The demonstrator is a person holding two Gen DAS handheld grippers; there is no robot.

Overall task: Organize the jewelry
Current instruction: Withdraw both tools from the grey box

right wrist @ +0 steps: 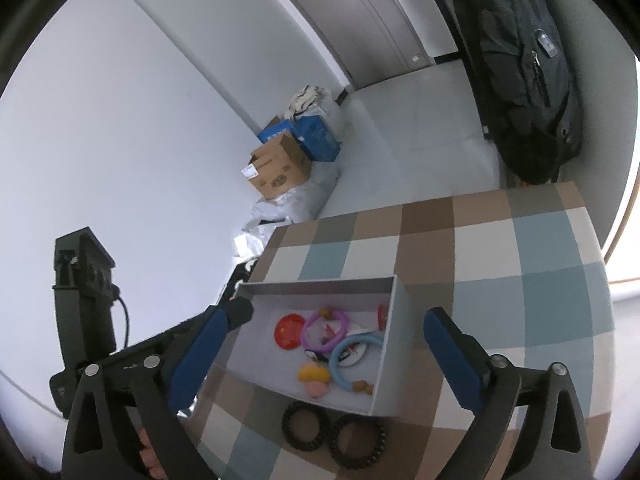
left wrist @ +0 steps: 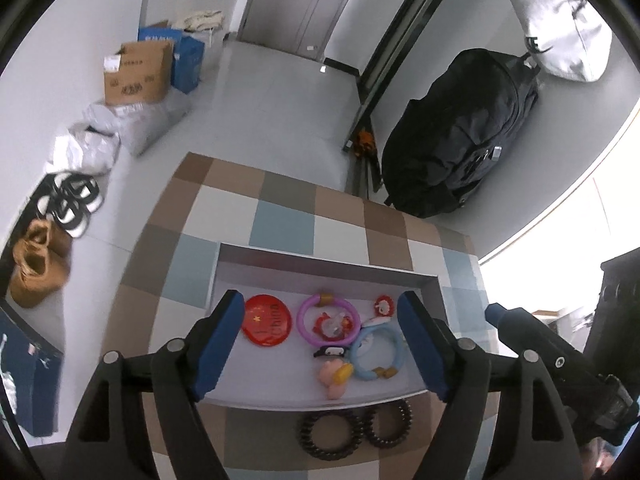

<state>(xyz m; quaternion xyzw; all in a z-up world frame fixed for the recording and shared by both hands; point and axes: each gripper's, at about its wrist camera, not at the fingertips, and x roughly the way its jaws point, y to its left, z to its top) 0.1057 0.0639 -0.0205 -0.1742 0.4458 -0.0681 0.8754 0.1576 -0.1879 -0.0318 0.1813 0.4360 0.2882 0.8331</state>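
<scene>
Checkered tabletop (left wrist: 280,216) in brown, blue and white squares, carrying a shallow grey tray (left wrist: 320,270). Inside the tray: red disc (left wrist: 267,325) at left, purple ring (left wrist: 328,319) beside it, blue ring (left wrist: 378,354) touching the purple one, small pink and yellow charm (left wrist: 335,376) near the front edge, small red piece (left wrist: 384,305) toward the back right. Just outside the tray's near wall, on the tabletop: two black coil hair ties (left wrist: 332,434), side by side and touching.

Left gripper (left wrist: 322,344) above the tray, blue-padded fingers (left wrist: 220,344) spread wide, holding nothing. Right gripper (right wrist: 336,360) likewise over the tray's near part, fingers (right wrist: 452,356) spread wide, empty.

Beyond the tabletop: pale floor, cardboard box (left wrist: 138,74) by the wall, black backpack (left wrist: 460,136), grey door.
</scene>
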